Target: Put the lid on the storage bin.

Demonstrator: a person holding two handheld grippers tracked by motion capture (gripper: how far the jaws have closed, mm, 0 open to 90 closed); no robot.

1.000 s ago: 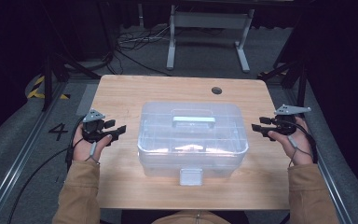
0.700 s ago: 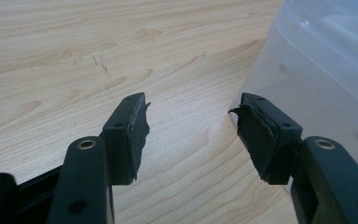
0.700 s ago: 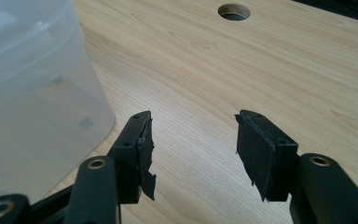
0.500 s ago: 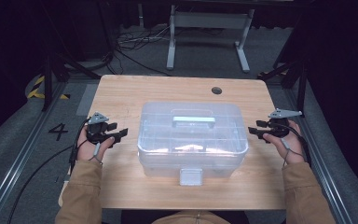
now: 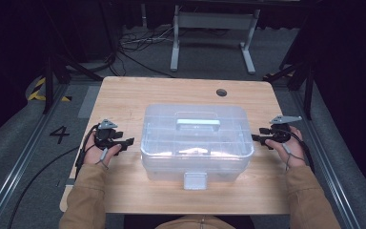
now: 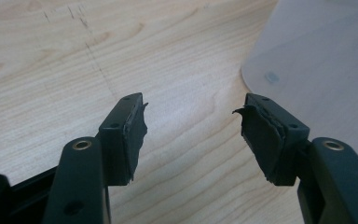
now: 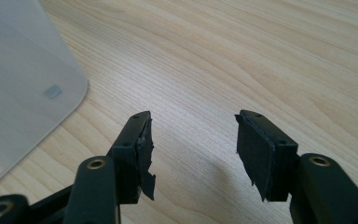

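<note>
On the wooden table (image 5: 124, 95) sits the clear lidded storage box (image 5: 195, 143), at its middle with the latch facing us, and we hold the left gripper (image 5: 126, 141) and the right gripper (image 5: 256, 138) just beside its two ends. Compared with a second ago, both hands have come down from above toward the tabletop. Our left jaws have just been opening and stand wide with only bare wood between them, the right jaws equally wide and empty, so we judge we are set to take the box from both sides.

A "4" marks the floor (image 5: 59, 134) (left of table).
</note>
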